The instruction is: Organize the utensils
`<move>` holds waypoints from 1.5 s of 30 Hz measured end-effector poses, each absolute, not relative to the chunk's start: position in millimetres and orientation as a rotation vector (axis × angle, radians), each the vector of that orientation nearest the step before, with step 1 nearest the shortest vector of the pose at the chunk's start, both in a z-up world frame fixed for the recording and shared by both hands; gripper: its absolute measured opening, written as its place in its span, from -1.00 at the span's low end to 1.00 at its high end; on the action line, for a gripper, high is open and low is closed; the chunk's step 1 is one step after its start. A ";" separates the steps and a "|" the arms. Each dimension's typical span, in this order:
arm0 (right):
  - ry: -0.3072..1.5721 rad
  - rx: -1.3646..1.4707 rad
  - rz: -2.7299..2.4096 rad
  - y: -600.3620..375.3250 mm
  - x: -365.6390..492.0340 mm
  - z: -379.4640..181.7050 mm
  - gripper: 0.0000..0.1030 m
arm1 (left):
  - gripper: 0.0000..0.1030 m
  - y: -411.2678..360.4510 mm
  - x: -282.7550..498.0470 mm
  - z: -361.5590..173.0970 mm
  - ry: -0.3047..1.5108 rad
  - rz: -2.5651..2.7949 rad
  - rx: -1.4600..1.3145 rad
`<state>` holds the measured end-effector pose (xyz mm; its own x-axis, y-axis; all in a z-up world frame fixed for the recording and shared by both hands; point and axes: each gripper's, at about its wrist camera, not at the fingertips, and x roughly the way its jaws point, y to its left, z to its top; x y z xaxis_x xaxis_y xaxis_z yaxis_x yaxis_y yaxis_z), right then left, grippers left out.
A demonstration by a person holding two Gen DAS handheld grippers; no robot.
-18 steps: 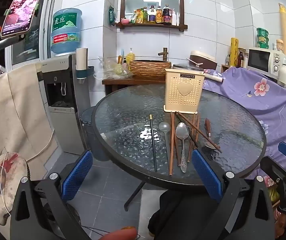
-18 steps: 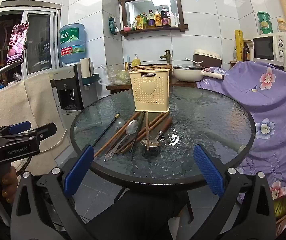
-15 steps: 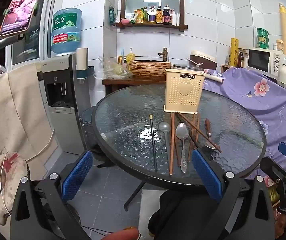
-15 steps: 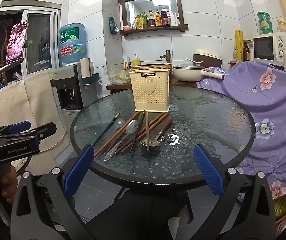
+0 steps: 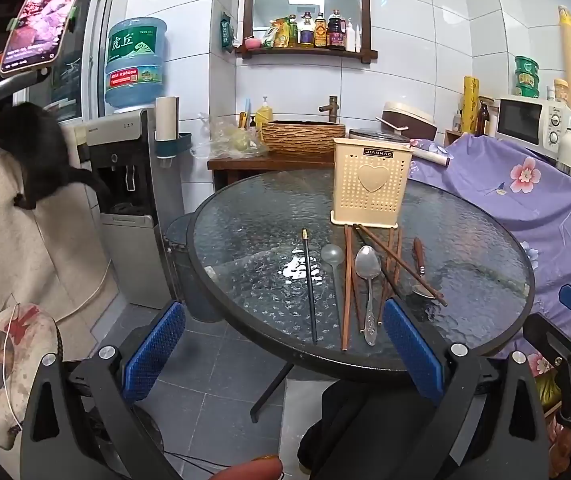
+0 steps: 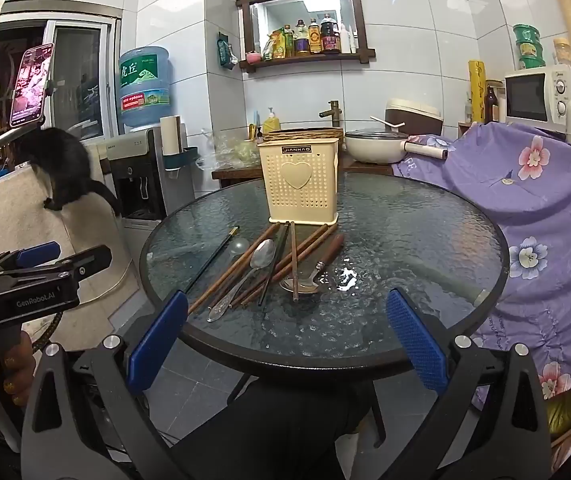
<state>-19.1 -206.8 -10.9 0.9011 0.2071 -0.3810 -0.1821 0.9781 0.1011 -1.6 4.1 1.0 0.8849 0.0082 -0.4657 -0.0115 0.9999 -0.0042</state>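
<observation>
Both grippers, left (image 5: 283, 354) and right (image 6: 285, 338), hang spread wide and empty short of the table (image 6: 365, 354), so nothing is sorted yet: the utensils (image 6: 269, 266) lie loose at the holder's (image 6: 299, 182) 6 o'clock, and the next move, I judge, is closing on one.

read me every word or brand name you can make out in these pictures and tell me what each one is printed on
"JIANHAO": on the black plate at the top of the cream utensil holder.
"GenRobot.AI": on the side of the left gripper, seen from the right wrist view.
"虎丘": large characters on the green label of the water jug.
Too small or blurred: the jug's red strip, the shelf bottles, the phone screen, the microwave.
</observation>
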 end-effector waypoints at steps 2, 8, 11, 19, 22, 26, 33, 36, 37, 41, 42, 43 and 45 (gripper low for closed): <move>0.400 0.063 0.200 -205.8 -19.5 -10.7 0.91 | 0.88 4.3 -0.2 1.3 0.484 0.010 -0.007; 0.400 0.062 0.200 -205.8 -19.6 -11.4 0.91 | 0.88 4.2 -0.1 1.9 0.483 0.013 -0.004; 0.400 0.062 0.200 -206.5 -19.4 -11.7 0.91 | 0.88 4.7 -0.2 1.9 0.483 0.012 -0.005; 0.406 0.067 0.197 -205.0 -19.3 -12.4 0.91 | 0.88 5.4 -0.5 2.2 0.480 0.013 -0.003; 0.402 0.063 0.192 -204.4 -20.1 -11.2 0.91 | 0.88 5.3 -0.3 1.8 0.476 0.015 -0.005; 0.402 0.060 0.194 -203.2 -20.5 -10.5 0.91 | 0.88 5.6 -0.9 1.9 0.475 0.016 -0.005; 0.404 0.065 0.194 -204.2 -19.9 -10.5 0.91 | 0.88 5.8 -0.8 1.9 0.476 0.015 -0.005; 0.404 0.063 0.195 -204.3 -20.2 -10.4 0.91 | 0.88 5.7 -0.8 1.8 0.476 0.016 -0.005; 0.404 0.063 0.196 -204.4 -20.0 -10.6 0.91 | 0.88 6.3 -0.9 1.9 0.476 0.016 -0.005; 0.406 0.064 0.194 -204.5 -20.3 -9.6 0.91 | 0.88 6.0 -0.9 2.0 0.474 0.016 -0.006; 0.401 0.064 0.193 -204.9 -21.3 -8.9 0.91 | 0.88 6.2 -1.1 2.2 0.473 0.016 -0.010; 0.400 0.064 0.191 -204.9 -21.5 -8.9 0.91 | 0.88 5.9 -1.7 2.6 0.471 0.015 -0.010; 0.403 0.066 0.192 -205.0 -21.6 -8.8 0.91 | 0.88 5.0 -2.0 2.5 0.469 0.018 -0.006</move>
